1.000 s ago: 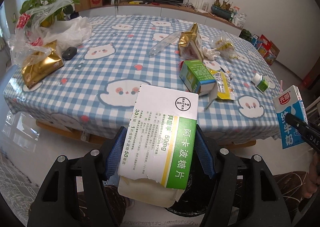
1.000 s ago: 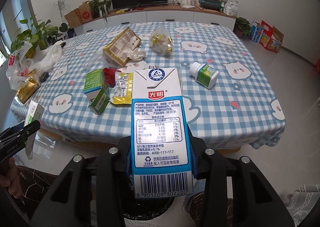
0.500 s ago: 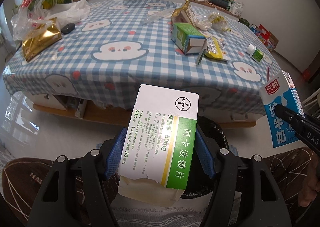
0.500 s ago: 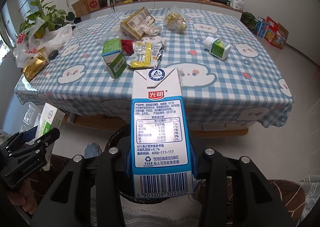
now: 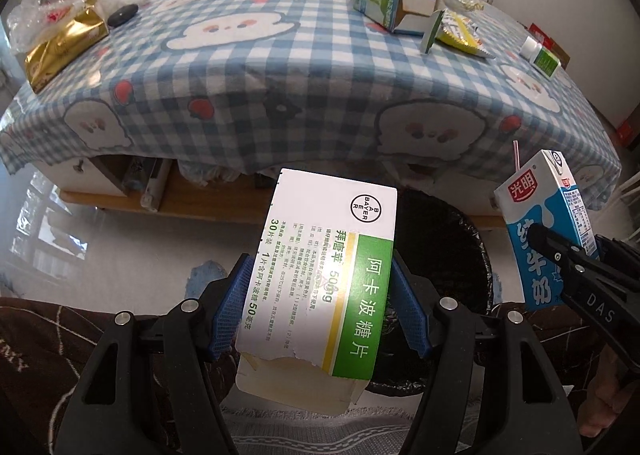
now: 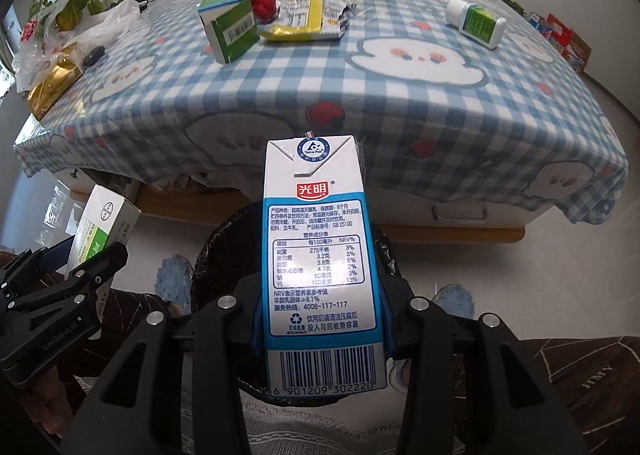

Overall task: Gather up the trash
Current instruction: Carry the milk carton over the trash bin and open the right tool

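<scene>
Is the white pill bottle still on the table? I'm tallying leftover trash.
Yes, the white pill bottle lies on its side on the checked tablecloth.

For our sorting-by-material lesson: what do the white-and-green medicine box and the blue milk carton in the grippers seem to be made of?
Medicine box: thin matte paperboard, judging by its torn bottom flap edge and pale unprinted inside. Milk carton: probably coated paperboard, slightly glossy, with folded, glued top seams and a Tetra Pak mark.

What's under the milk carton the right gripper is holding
Below the milk carton, held by the right gripper, sits a black-lined trash bin. The carton covers most of its opening, so the contents are hidden.
</scene>
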`<state>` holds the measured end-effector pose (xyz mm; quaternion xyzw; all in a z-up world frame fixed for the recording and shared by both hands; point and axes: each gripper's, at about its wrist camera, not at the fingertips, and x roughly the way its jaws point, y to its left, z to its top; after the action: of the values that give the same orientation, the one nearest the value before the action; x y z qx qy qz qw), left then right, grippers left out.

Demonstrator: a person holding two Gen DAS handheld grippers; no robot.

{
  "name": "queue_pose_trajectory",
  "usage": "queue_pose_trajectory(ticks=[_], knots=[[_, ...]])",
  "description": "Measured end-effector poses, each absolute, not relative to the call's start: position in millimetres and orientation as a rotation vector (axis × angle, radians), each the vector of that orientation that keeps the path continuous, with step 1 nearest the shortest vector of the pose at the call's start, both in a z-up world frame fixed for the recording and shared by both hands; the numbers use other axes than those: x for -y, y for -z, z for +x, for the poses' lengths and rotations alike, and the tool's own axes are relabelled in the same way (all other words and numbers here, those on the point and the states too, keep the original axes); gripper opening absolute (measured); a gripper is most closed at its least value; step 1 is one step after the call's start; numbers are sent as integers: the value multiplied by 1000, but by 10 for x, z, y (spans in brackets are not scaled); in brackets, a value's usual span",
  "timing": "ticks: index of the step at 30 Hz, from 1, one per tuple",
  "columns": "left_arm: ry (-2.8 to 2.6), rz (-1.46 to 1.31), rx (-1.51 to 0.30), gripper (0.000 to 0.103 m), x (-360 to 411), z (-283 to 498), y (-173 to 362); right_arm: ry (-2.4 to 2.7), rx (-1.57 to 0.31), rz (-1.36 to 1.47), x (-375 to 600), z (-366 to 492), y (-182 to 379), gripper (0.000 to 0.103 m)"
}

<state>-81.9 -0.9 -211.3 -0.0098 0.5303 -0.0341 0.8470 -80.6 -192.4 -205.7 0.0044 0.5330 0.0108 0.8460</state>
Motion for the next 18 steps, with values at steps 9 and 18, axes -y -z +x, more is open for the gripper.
queue_pose_trajectory(ticks=[9,18], knots=[[55,-58,-1149,65,-62,-731,2372,-20,-1203,21,1853,-719,2505,40],[52,-34,-1174,65,-52,-732,2477,-37,-1256,34,1735,-647,2788,40]])
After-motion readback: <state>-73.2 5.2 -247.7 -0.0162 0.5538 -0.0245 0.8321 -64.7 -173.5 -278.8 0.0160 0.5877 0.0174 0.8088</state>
